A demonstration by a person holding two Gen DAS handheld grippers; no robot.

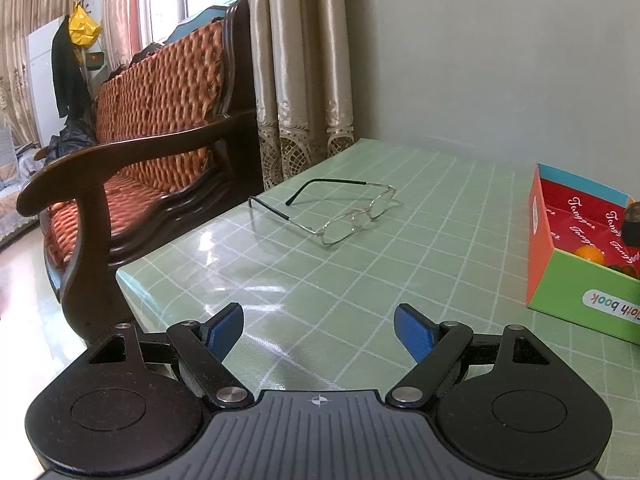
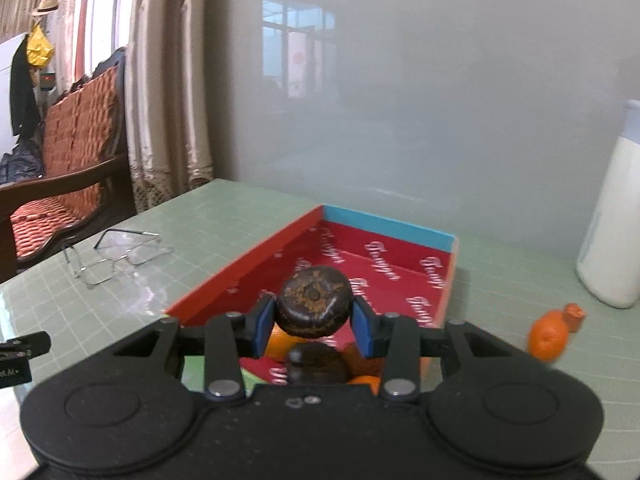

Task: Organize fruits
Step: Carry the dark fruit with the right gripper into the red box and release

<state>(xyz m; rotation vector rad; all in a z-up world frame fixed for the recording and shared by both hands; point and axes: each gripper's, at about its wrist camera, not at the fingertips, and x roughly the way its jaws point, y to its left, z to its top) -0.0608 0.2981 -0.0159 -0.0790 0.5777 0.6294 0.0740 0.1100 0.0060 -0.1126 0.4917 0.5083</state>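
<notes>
My right gripper (image 2: 313, 322) is shut on a dark brown round fruit (image 2: 314, 306) and holds it above the near end of a red-lined cardboard box (image 2: 384, 276). Below it in the box lie another dark fruit (image 2: 318, 364) and oranges (image 2: 280, 342). One orange (image 2: 548, 334) lies on the table right of the box. My left gripper (image 1: 318, 330) is open and empty, low over the green checked table, left of the box (image 1: 576, 300). The held fruit shows at the right edge of the left wrist view (image 1: 633, 224).
A pair of glasses (image 1: 344, 216) lies on the table ahead of my left gripper, also seen in the right wrist view (image 2: 116, 258). A white bottle (image 2: 612, 216) stands at the far right. A wooden sofa (image 1: 132, 168) stands beyond the table's left edge. A wall backs the table.
</notes>
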